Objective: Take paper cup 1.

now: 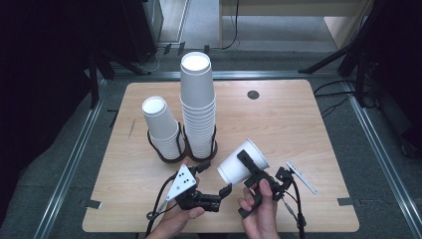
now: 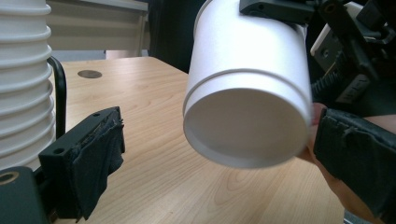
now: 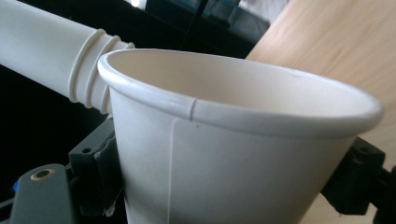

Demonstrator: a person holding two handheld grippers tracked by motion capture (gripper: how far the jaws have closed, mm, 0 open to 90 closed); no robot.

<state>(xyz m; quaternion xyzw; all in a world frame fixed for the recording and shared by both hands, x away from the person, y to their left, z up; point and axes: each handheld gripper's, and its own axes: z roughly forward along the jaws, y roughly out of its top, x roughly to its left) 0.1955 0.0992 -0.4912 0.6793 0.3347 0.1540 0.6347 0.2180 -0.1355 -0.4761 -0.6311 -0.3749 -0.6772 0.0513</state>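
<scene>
Right claw grips a lone paper cup above the table; left claw gapes beside its base. Handover looks done; stacking onto the stacks remains.

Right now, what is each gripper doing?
Left gripper: open, fingers apart beside the base of the paper cup, not gripping it.
Right gripper: shut on the paper cup, fingers clamping its sides.

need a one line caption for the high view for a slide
Right gripper holds a tilted paper cup beside the open left gripper, near two cup stacks.
</scene>
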